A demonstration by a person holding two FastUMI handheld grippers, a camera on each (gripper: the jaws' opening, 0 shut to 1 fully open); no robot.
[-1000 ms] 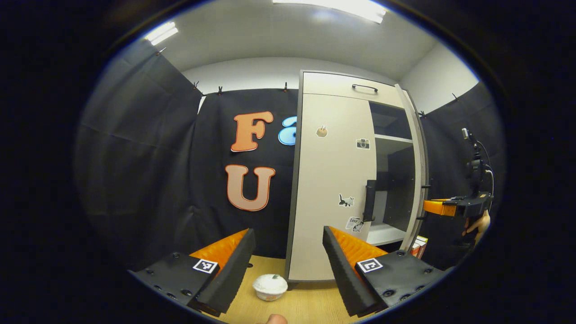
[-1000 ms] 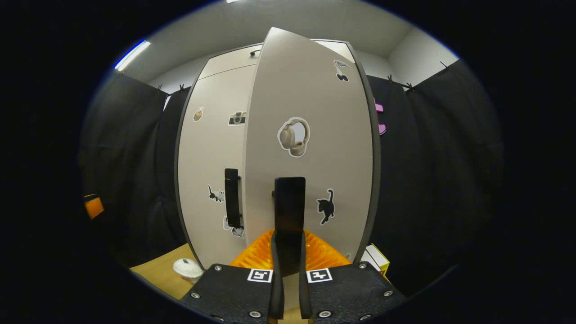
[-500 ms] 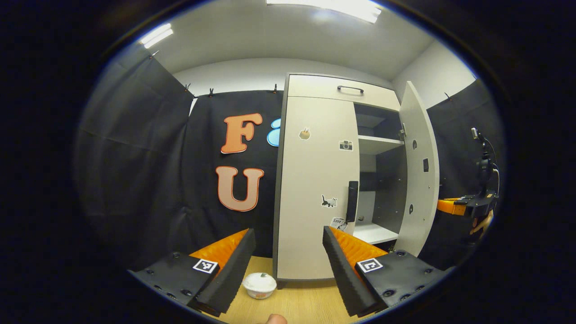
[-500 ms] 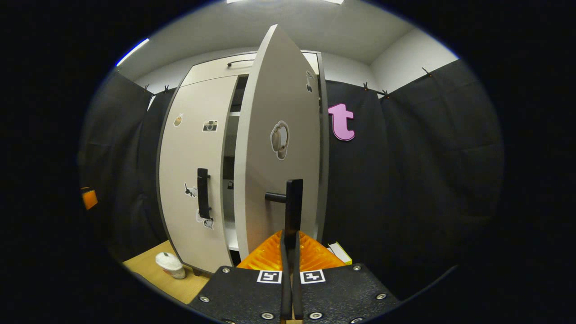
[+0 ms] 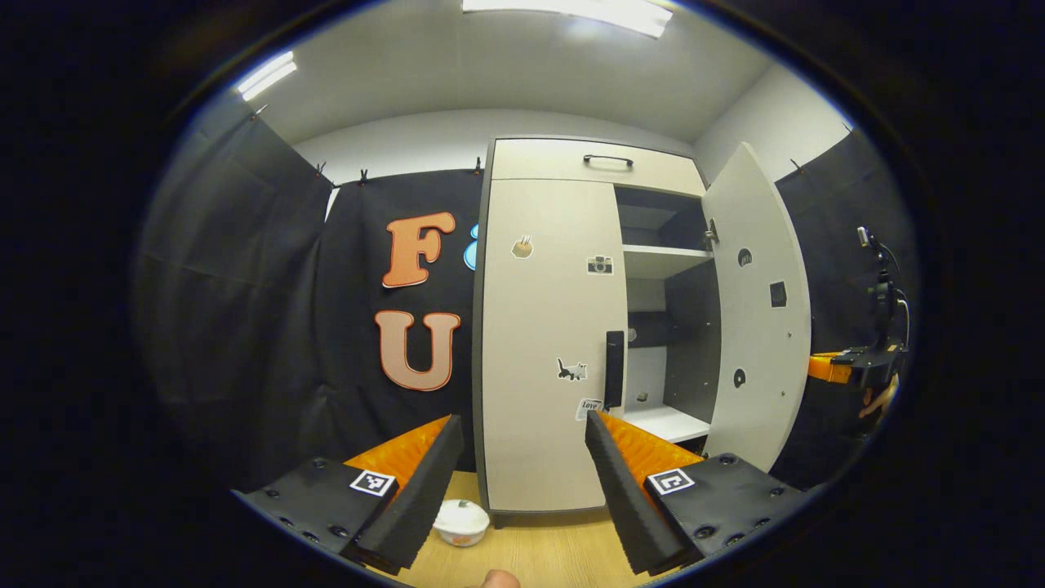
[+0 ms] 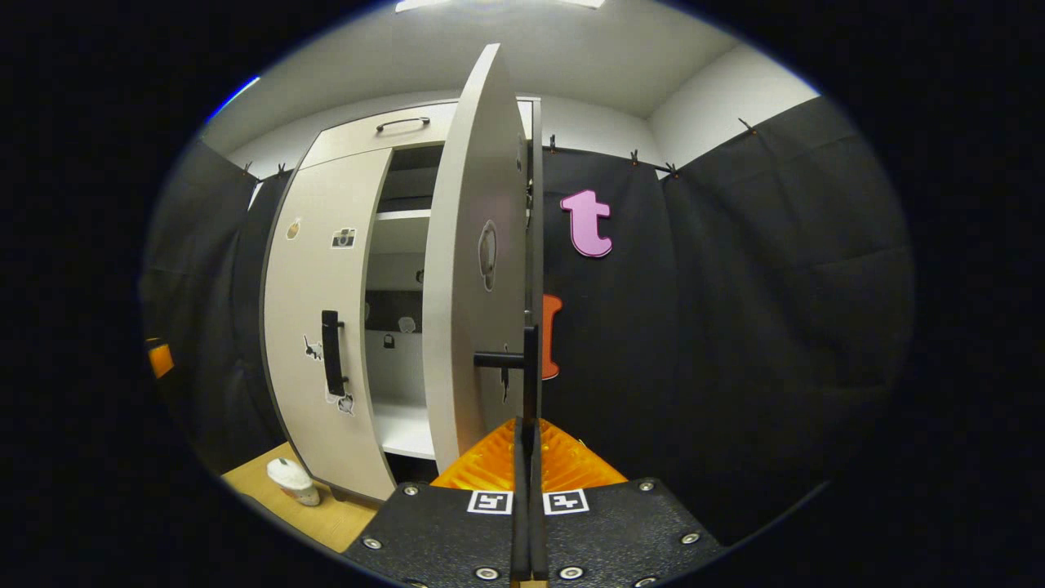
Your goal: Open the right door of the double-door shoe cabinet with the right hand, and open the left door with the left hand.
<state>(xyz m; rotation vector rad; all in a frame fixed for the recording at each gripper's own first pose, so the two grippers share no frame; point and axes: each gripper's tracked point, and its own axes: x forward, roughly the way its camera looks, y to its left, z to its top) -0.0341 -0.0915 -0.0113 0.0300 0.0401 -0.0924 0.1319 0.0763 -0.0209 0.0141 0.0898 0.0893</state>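
The pale shoe cabinet (image 5: 571, 159) stands against the black cloth. Its left door (image 5: 547, 327) is closed, with stickers and a black vertical handle (image 5: 614, 369). My left gripper (image 5: 522, 457) is open, well short of that door, with nothing between its fingers. The right door (image 5: 759, 318) stands swung wide, and white shelves (image 5: 661, 260) show inside. In the right gripper view that door (image 6: 473, 278) is nearly edge-on. My right gripper (image 6: 529, 433) is shut on its black bar handle (image 6: 529, 371). The left door (image 6: 314, 269) and its handle (image 6: 331, 353) lie to the left there.
A small white bowl (image 5: 461, 521) sits on the wooden floor (image 5: 531, 555) by the cabinet's left front corner, also seen as the bowl (image 6: 287, 480) in the right gripper view. Black cloth walls (image 5: 245, 327) close in both sides. A top drawer handle (image 5: 608, 159) sits above the doors.
The right door has swung much farther open with my right gripper holding its handle. My left gripper stays open, and the cabinet has slid leftward in its view.
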